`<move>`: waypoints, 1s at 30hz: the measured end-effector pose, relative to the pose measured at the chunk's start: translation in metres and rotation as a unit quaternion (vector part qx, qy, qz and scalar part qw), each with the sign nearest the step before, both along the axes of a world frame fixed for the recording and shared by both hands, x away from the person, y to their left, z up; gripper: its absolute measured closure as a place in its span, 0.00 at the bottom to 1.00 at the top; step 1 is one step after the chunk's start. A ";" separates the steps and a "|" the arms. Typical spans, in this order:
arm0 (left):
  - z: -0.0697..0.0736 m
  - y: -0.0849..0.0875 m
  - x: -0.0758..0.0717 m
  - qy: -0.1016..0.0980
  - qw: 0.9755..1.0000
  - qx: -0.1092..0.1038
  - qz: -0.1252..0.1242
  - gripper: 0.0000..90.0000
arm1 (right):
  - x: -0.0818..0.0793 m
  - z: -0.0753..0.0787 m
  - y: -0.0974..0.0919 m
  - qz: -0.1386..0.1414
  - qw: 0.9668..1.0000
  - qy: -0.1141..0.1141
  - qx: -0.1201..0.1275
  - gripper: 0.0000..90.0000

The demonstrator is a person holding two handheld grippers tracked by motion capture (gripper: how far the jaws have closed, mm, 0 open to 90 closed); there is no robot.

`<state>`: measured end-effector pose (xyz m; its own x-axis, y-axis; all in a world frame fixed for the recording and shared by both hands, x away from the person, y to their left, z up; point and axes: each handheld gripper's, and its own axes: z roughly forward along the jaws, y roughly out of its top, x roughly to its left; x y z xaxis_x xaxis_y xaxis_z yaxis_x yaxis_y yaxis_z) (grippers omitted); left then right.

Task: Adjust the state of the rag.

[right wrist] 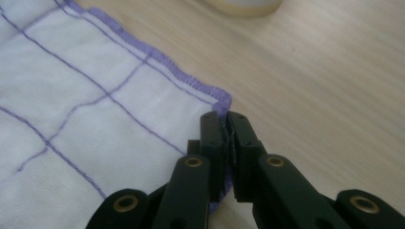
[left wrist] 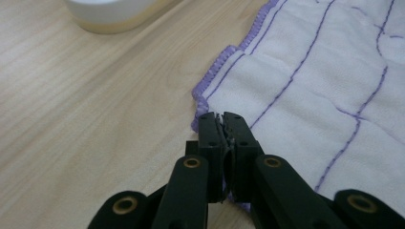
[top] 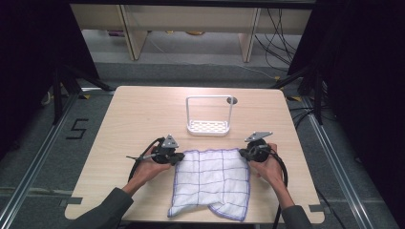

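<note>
White cloth (top: 212, 180) with purple grid flat on worktop (top: 133, 129), in front of white rack (top: 209, 116). Left gripper (left wrist: 222, 117) fingers clamped on far-left corner; right gripper (right wrist: 224, 116) fingers clamped on far-right corner. Near edge rumpled, at worktop's front edge.

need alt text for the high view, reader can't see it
A person's two hands hold the left gripper and right gripper shut on the two far corners of a white cloth with purple grid lines, lying on a light wooden table. Beyond the cloth stands a white rack with a tall wire frame.
</note>
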<state>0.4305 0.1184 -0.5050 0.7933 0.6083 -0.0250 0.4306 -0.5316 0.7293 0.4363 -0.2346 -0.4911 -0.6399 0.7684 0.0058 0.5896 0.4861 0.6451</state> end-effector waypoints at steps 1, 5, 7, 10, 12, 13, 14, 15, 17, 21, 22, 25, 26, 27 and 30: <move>0.005 0.002 -0.001 -0.006 1.000 -0.004 -0.001 0.96 | -0.001 0.005 -0.001 0.001 1.000 -0.017 0.004 0.96; 0.026 0.011 -0.011 -0.030 0.999 -0.024 -0.003 0.96 | -0.016 0.036 -0.002 0.021 0.998 -0.059 0.020 0.97; 0.041 0.016 -0.018 -0.044 0.998 -0.039 -0.009 0.96 | -0.028 0.051 -0.002 0.022 0.996 -0.082 0.026 0.97; 0.065 0.026 -0.031 -0.066 0.996 -0.067 -0.004 0.96 | -0.042 0.070 -0.002 0.029 0.994 -0.100 0.042 0.97; 0.080 0.033 -0.041 -0.071 0.994 -0.086 -0.008 0.96 | -0.050 0.083 -0.002 0.033 0.992 -0.114 0.048 0.97; 0.088 0.036 -0.047 -0.076 0.994 -0.083 -0.012 0.96 | -0.054 0.089 -0.002 0.035 0.991 -0.115 0.054 0.97; 0.096 0.039 -0.052 -0.078 0.994 -0.081 -0.016 0.96 | -0.058 0.095 -0.001 0.043 0.990 -0.120 0.061 0.97; 0.104 0.042 -0.058 -0.079 0.993 -0.080 -0.021 0.96 | -0.064 0.102 0.000 0.046 0.989 -0.126 0.064 0.97; 0.118 0.048 -0.068 -0.079 0.992 -0.090 -0.029 0.96 | -0.073 0.115 0.001 0.058 0.985 -0.149 0.070 0.97; 0.142 0.058 -0.086 -0.077 0.991 -0.102 -0.039 0.96 | -0.089 0.141 0.002 0.069 0.983 -0.154 0.074 0.97; 0.145 0.059 -0.088 -0.075 0.991 -0.104 -0.041 0.96 | -0.093 0.148 0.003 0.075 0.982 -0.152 0.078 0.97; 0.159 0.067 -0.097 -0.080 0.990 -0.106 -0.041 0.96 | -0.100 0.162 0.005 0.083 0.982 -0.154 0.075 0.97; 0.162 0.070 -0.099 -0.080 0.990 -0.106 -0.041 0.96 | -0.103 0.166 0.006 0.086 0.982 -0.152 0.074 0.97; 0.166 0.072 -0.101 -0.078 0.990 -0.110 -0.044 0.96 | -0.104 0.168 0.007 0.087 0.981 -0.150 0.082 0.97; 0.182 0.076 -0.109 -0.085 0.987 -0.122 -0.053 0.96 | -0.109 0.179 0.007 0.097 0.980 -0.154 0.087 0.97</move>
